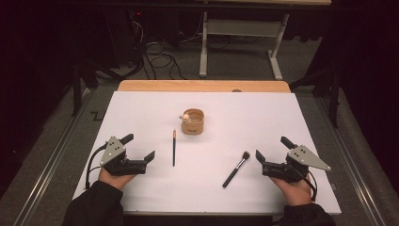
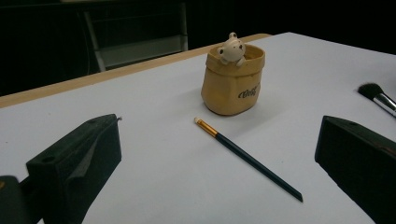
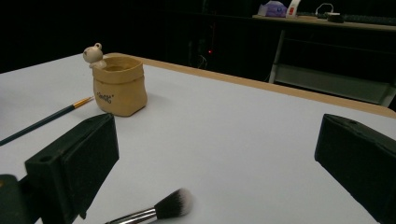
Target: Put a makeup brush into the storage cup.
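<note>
Two brushes flat on white table [image 1: 141, 113], thin dark paintbrush [image 1: 174, 147], fluffy-tipped makeup brush [image 1: 236, 168], tan sack-shaped pot [image 1: 193, 121] with small figurine [image 1: 186, 117] at rim, left gripper [image 1: 139, 148] and right gripper [image 1: 272, 148] both gaping, nothing held.

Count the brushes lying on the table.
2: a thin dark-handled brush just left of the tan pot, and a fluffy makeup brush lying right of centre. None shows inside the pot.

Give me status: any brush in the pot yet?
Nothing done: the pot holds no brush. The thin brush and makeup brush both lie flat on the table. Nothing in hand: left gripper and right gripper are open and empty. Both pickups and placements remain, presumably.
</note>
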`<state>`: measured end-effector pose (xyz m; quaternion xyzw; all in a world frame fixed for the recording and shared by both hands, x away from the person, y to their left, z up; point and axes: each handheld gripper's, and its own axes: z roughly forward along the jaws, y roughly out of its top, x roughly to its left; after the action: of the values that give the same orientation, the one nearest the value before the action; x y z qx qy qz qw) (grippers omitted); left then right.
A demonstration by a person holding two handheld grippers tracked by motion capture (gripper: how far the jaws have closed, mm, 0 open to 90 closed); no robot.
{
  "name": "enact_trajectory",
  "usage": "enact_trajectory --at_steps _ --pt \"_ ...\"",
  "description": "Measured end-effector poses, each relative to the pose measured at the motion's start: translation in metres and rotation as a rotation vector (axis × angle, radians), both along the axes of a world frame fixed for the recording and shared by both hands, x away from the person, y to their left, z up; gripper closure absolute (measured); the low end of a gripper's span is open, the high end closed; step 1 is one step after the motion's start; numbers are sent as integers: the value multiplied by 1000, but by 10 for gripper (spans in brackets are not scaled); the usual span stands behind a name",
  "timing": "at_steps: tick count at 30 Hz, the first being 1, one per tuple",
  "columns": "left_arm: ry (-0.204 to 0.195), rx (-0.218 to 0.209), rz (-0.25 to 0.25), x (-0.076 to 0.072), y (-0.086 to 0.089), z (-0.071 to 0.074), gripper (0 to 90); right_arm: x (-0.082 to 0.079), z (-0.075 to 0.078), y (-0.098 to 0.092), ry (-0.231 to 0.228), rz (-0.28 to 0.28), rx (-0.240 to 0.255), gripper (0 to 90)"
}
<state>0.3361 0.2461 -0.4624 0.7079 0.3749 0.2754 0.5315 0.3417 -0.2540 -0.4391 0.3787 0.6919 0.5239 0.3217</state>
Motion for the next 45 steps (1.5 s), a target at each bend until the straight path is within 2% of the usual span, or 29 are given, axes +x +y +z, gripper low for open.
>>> enact_trajectory --at_steps 26,45 --pt "-3 3 3 0 -1 0 13 0 -2 1 4 10 -6 3" --pt "-10 1 14 0 0 1 14 0 -2 0 9 15 11 3"
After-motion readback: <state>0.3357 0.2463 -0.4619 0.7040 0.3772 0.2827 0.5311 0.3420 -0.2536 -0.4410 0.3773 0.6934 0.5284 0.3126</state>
